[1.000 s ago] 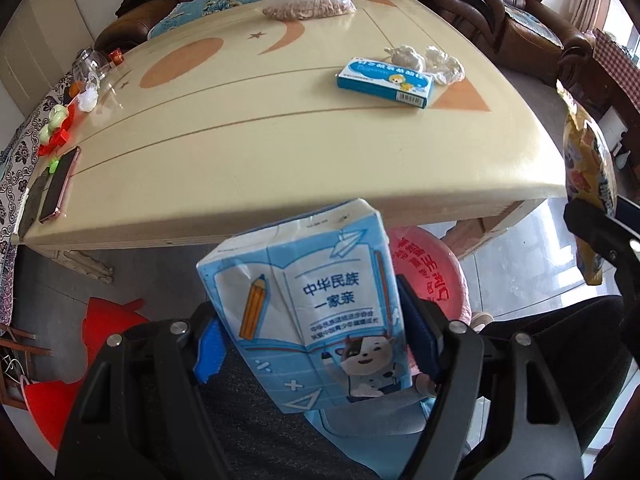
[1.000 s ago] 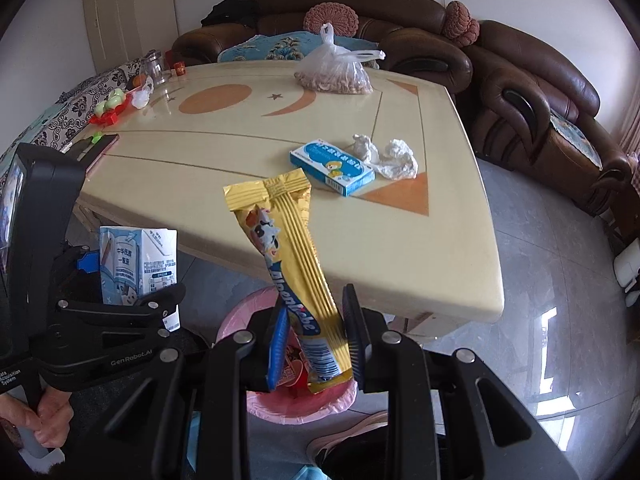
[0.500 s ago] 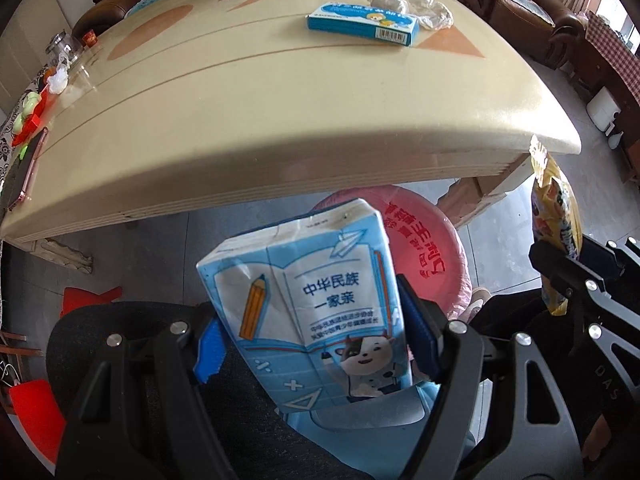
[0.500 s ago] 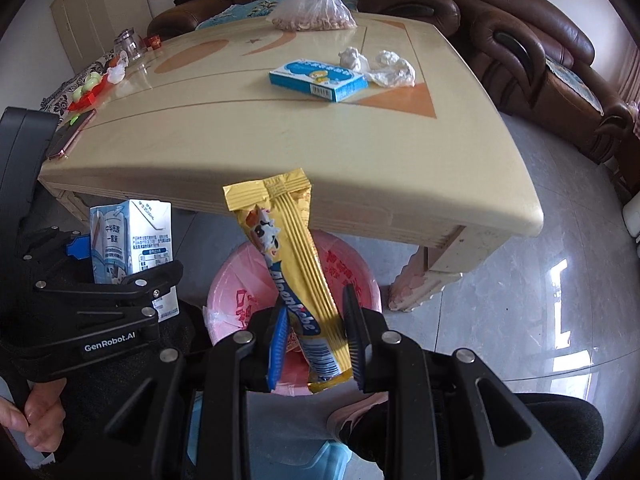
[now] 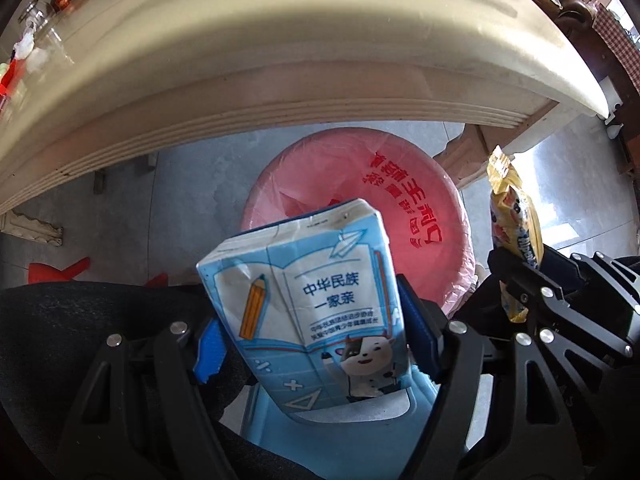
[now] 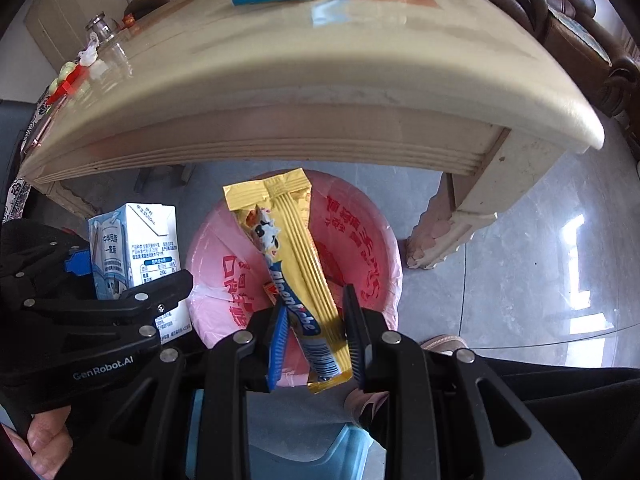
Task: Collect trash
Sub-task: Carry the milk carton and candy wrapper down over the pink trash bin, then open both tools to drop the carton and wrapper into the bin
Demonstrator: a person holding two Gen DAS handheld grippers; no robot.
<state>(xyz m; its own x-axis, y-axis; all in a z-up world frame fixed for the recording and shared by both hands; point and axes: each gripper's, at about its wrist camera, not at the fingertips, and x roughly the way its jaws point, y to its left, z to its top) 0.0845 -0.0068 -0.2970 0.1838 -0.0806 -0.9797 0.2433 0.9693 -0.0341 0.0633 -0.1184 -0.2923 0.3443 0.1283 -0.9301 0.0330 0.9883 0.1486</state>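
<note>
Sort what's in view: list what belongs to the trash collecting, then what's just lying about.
Part of the job:
- milk carton, held in the left gripper
- yellow snack wrapper, held in the right gripper
- pink-lined trash bin, on the floor under both

Just lying about:
- table
- glass jar
- red stool
- sofa

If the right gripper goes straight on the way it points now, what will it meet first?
Probably the pink bin on the floor: the right gripper, shut on the yellow wrapper, points down into its opening. How far below is unclear.
</note>
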